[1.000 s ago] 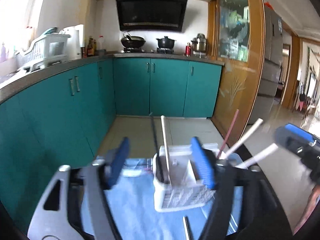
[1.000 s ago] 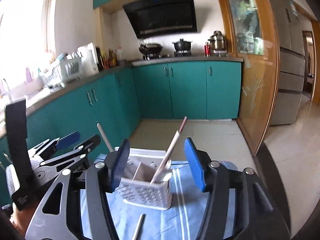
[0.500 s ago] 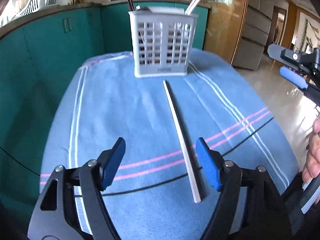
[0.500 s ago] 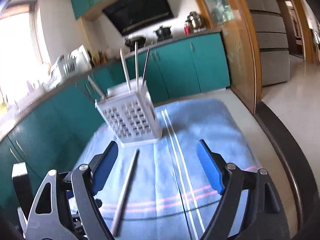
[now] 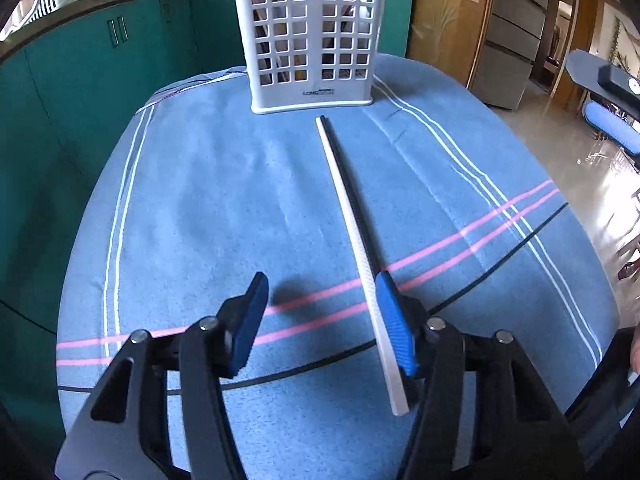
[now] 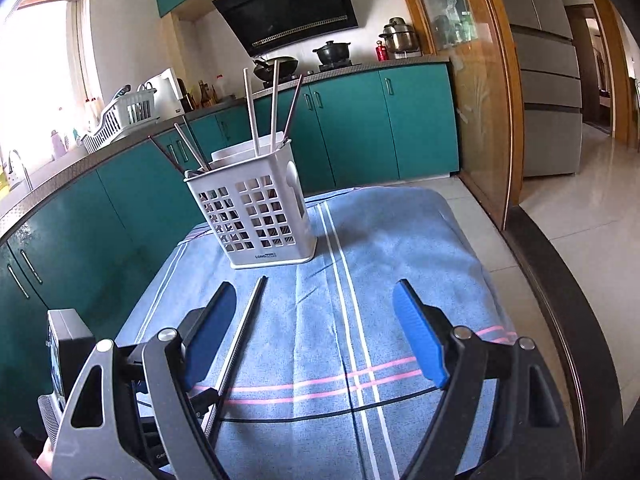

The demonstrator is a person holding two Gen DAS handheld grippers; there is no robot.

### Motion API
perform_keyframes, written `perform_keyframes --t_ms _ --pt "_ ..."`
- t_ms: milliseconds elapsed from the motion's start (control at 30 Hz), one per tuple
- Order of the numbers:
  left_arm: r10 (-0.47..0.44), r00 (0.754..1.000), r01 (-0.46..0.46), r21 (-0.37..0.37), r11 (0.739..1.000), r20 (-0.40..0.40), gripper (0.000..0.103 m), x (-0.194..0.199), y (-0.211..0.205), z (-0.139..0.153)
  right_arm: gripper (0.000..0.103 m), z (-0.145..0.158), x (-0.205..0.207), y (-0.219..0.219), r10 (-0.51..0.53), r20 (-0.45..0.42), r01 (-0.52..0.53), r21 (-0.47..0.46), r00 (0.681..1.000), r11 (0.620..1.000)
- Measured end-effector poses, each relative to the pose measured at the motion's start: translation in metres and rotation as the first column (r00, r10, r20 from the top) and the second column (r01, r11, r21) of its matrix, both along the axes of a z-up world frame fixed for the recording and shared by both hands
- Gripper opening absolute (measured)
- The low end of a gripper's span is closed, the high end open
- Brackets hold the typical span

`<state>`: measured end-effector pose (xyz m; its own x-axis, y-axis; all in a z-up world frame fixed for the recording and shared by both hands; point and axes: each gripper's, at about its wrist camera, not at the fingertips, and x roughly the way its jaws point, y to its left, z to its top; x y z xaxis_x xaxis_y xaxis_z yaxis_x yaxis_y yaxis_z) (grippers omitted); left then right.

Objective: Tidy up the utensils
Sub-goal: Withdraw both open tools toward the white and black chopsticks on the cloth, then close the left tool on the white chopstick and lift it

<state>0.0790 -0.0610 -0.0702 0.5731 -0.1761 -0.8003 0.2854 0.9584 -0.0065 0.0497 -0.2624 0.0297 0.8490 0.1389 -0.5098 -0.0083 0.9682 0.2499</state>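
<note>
1 chopstick point(image 5: 352, 216) on cloth point(image 5: 200, 200), 1 caddy point(image 5: 312, 40)

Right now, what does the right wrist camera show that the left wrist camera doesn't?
Only the right wrist view shows the chopsticks standing up out of the holder, the range hood and the pots on the stove. Only the left wrist view shows the left gripper, jaws closing, with the loose chopstick against its right pad and the other pad clear of it. Both show the white utensil holder, the loose chopstick lying on the blue cloth, and the teal cabinets.
</note>
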Motion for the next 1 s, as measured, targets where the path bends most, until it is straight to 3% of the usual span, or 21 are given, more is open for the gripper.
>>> perform_keyframes --t_ms 167,400,700,867,1000 --pt "0.027 0.999 -0.026 0.025 0.999 -0.019 0.054 0.006 0.008 -0.005 0.079 -0.003 0.001 0.006 0.010 -0.011 -0.011 -0.016 1.000 1.000" --pt "-0.009 1.000 0.009 -0.041 0.999 -0.012 0.052 0.001 0.006 0.002 0.079 -0.006 0.003 0.010 0.021 -0.026 -0.021 -0.022 0.999 1.000" --pt "0.013 0.998 -0.015 -0.043 0.999 -0.056 0.062 0.009 0.004 -0.004 0.079 -0.010 0.006 0.012 0.024 -0.042 -0.025 -0.029 0.999 0.999" --pt "0.022 0.999 -0.021 0.037 0.999 -0.039 0.066 0.005 -0.006 -0.007 0.079 -0.010 0.006 0.015 0.030 -0.046 -0.032 -0.034 0.998 0.999" --pt "0.040 0.999 -0.039 0.034 0.999 -0.035 0.064 0.004 -0.001 -0.007 0.079 -0.012 0.008 0.019 0.038 -0.053 -0.041 -0.043 0.998 0.998"
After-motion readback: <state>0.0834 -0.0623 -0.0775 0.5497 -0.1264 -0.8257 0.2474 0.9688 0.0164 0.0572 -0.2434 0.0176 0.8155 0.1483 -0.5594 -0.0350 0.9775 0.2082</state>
